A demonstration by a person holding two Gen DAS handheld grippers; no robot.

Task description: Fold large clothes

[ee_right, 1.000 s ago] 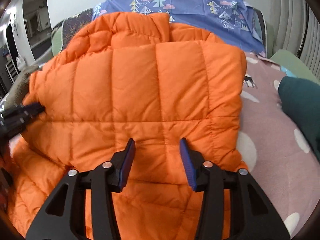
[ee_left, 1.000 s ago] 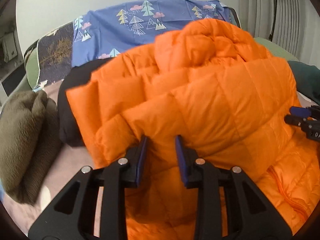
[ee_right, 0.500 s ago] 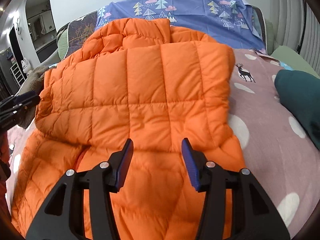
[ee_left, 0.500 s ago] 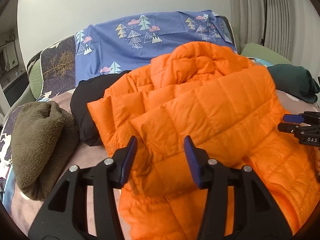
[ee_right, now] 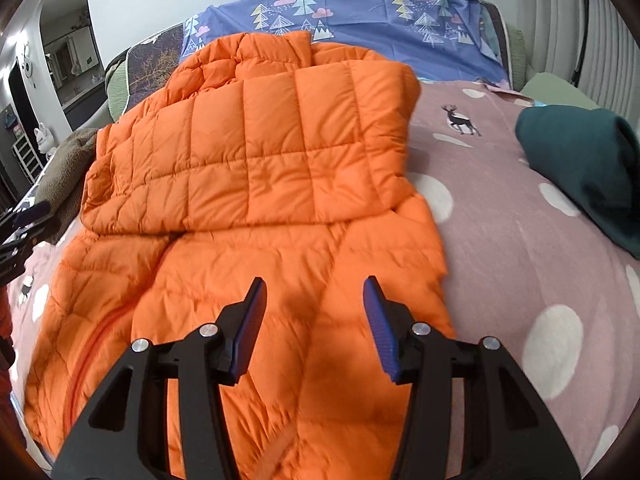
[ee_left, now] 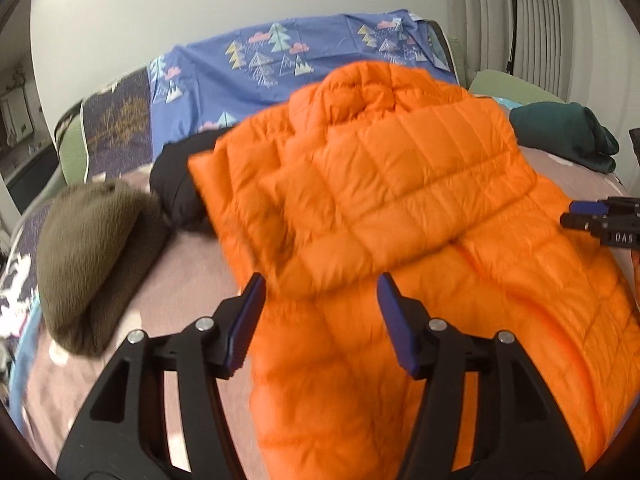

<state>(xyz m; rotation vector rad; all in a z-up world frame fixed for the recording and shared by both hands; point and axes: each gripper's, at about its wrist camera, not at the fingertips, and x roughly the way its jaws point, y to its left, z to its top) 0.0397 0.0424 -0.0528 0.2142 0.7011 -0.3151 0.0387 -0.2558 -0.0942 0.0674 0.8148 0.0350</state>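
Observation:
An orange puffer jacket (ee_left: 400,200) lies on the bed, its upper half folded down over its lower half (ee_right: 256,152). My left gripper (ee_left: 320,304) hovers over the jacket's near left edge. Its jaws are opening and nothing is pressed between the blue pads. My right gripper (ee_right: 314,308) stands open above the jacket's lower part, near the right hem, with only fabric below it. Each gripper shows in the other's view: the right gripper (ee_left: 600,220) at the right edge, the left gripper (ee_right: 24,224) at the left edge.
The pink dotted bedcover (ee_right: 520,260) carries an olive fleece garment (ee_left: 92,248) and a black garment (ee_left: 176,188) left of the jacket, and a dark teal garment (ee_right: 588,168) to its right. A blue tree-print sheet (ee_left: 280,64) covers the headboard end.
Both grippers have drawn back from the jacket toward its lower part. The left jaws have widened off the fabric. The folded upper half now rests on the lower half.

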